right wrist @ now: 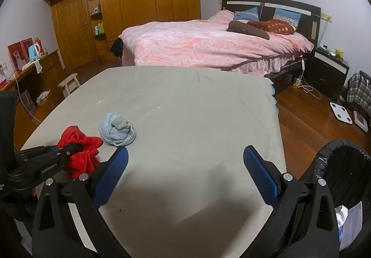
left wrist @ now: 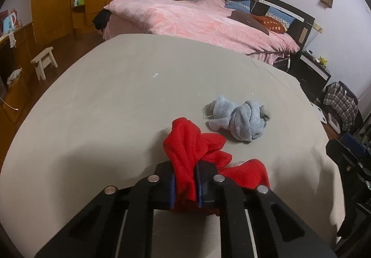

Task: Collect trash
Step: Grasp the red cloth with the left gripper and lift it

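A crumpled red cloth lies on the beige table. My left gripper is shut on its near fold, the cloth bunched between the blue pads. In the right wrist view the same red cloth lies at the left with the left gripper clamped on it. A balled light-blue cloth sits just beyond, untouched, and shows as the light-blue cloth in the right wrist view. My right gripper hovers over the table's near part, open, nothing between its blue fingers.
A black-lined trash bin with paper inside stands at the table's right side. A pink-covered bed lies behind the table. A small wooden stool stands on the floor at the left; a white scale lies on the right.
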A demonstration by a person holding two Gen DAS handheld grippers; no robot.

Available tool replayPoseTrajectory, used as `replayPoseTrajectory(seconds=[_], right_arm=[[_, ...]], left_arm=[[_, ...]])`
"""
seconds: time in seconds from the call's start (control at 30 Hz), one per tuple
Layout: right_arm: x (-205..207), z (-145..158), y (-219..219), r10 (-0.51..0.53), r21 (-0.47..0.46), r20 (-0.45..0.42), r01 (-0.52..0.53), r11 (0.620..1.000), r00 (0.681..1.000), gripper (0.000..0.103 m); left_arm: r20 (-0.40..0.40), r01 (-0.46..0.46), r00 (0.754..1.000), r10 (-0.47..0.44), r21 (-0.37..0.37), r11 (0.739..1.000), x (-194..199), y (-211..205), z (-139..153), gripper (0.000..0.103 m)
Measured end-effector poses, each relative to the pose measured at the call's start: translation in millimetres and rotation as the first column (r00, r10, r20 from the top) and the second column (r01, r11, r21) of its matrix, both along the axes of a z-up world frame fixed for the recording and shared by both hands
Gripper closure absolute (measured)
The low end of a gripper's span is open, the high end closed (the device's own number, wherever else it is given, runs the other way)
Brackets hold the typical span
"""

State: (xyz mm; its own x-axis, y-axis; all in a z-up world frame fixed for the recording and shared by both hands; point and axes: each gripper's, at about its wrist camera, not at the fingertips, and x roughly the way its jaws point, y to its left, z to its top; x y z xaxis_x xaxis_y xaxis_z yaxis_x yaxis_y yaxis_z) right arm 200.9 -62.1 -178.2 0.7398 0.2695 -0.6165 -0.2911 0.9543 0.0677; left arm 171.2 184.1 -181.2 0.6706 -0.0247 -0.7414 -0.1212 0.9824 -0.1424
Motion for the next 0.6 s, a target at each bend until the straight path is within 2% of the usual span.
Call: replayPoseTrajectory(seconds=[0.3,0.6], right_arm=[[8.9,8.8,17.3,0.033,0.019,0.023,-0.033,0.999,0.999,0.006],[28.8,8.4,65.0,0.086,0.032,0.015,-0.086,0.996,0.996,0.006]], left_arm=[[0.091,-0.033,0.996,0.026,0.083,0.996,-4.6,18.1,30.2,0.091],[0.101,-0.073,0.993,0.061,0.119,0.990,1.5,46.7,30.3,0.091]])
